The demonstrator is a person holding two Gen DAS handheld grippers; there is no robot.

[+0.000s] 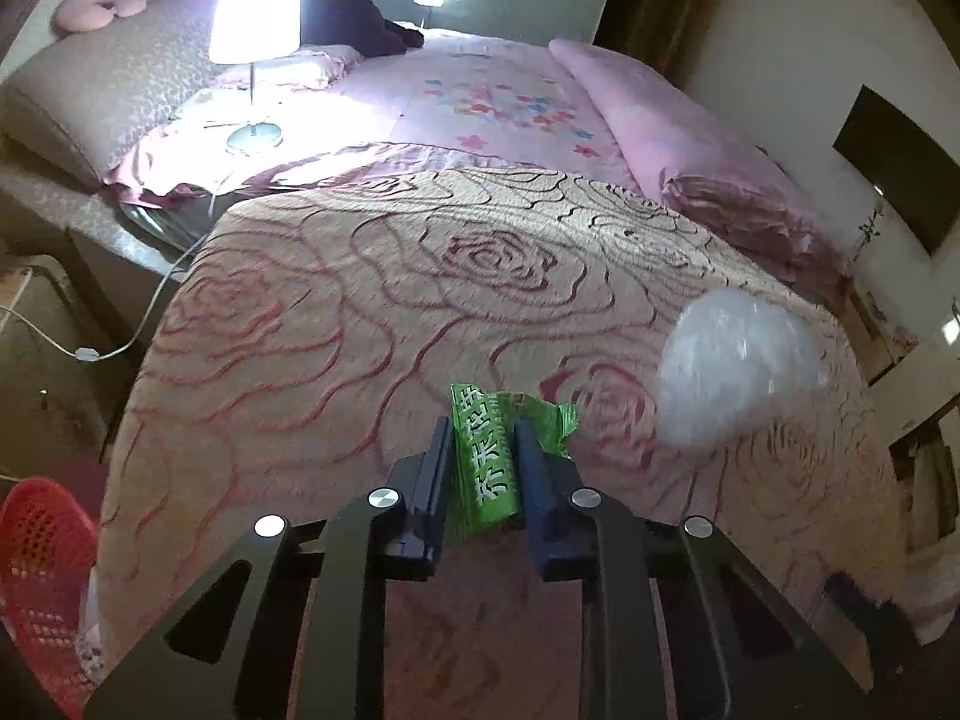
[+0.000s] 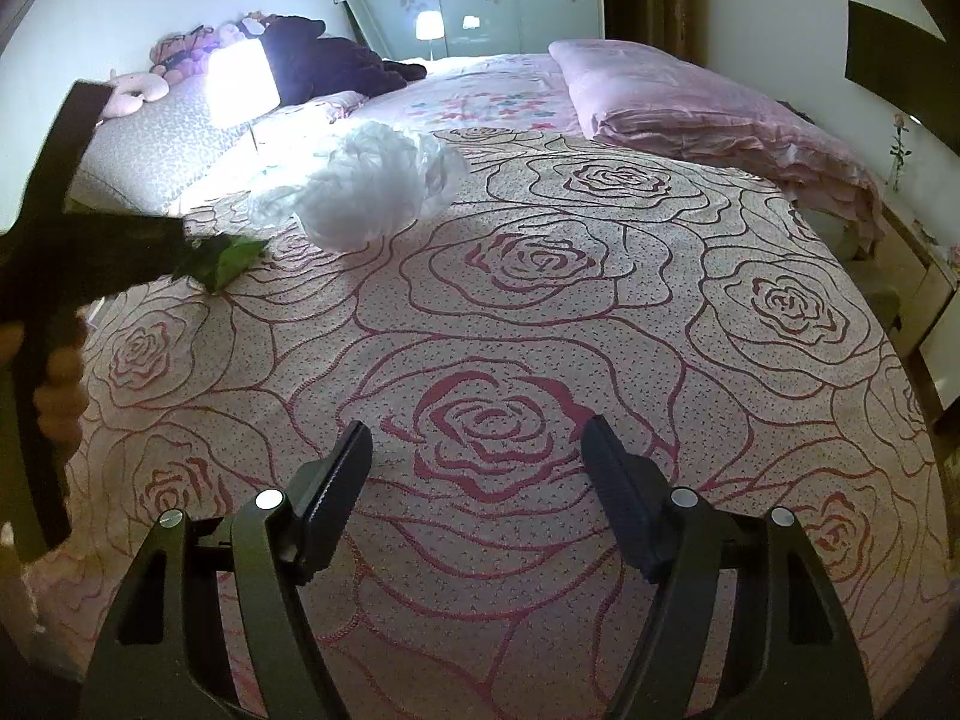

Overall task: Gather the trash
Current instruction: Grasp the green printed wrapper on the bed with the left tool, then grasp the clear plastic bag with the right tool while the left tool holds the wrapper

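Note:
A green snack wrapper (image 1: 487,468) with white lettering lies on the rose-patterned bedspread (image 1: 360,312). My left gripper (image 1: 485,429) is shut on the wrapper, with both pads pressing its sides. A crumpled white plastic bag (image 1: 741,366) rests on the bedspread to the right of it. In the right wrist view the same bag (image 2: 366,192) lies far off at upper left, and the wrapper (image 2: 225,261) pokes out from the left gripper's dark body. My right gripper (image 2: 477,441) hovers open over the bedspread (image 2: 540,312) with nothing between its fingers.
A lit table lamp (image 1: 255,12) stands on the nightstand at the bed's left, its cord trailing down. A red perforated basket (image 1: 42,564) sits on the floor at lower left. A folded pink quilt (image 1: 672,120) and dark plush toys (image 2: 336,60) lie near the headboard.

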